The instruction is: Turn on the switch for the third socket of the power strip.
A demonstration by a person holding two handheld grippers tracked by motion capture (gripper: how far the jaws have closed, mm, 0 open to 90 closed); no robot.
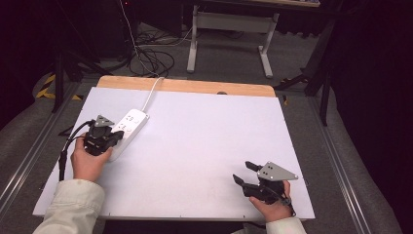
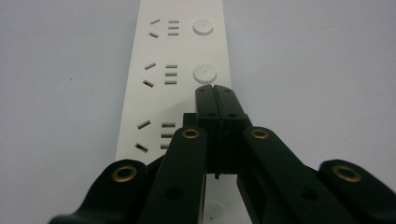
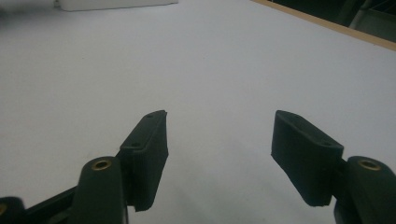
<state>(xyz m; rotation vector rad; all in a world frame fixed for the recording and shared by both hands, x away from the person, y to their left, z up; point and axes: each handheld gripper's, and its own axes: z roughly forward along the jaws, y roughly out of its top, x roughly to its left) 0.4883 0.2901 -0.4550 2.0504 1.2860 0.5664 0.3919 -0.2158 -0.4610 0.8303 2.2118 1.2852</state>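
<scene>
A white power strip (image 1: 127, 127) lies on the left part of the white table (image 1: 204, 146), its cord running off toward the back. My left gripper (image 1: 117, 137) hovers right over the strip's near end, jaws shut with nothing between them. In the left gripper view the closed tips (image 2: 215, 89) sit just below a round button (image 2: 204, 72) of the power strip (image 2: 182, 51), beside its socket slots. My right gripper (image 1: 244, 171) rests low at the table's front right, jaws open and empty. Its two pads (image 3: 147, 140) stand wide apart over bare table.
The table has a wooden strip (image 1: 185, 86) along its back edge. Behind it on the floor lie cables (image 1: 151, 56) and the white legs of another table (image 1: 229, 29). Metal rails run along both sides of the table.
</scene>
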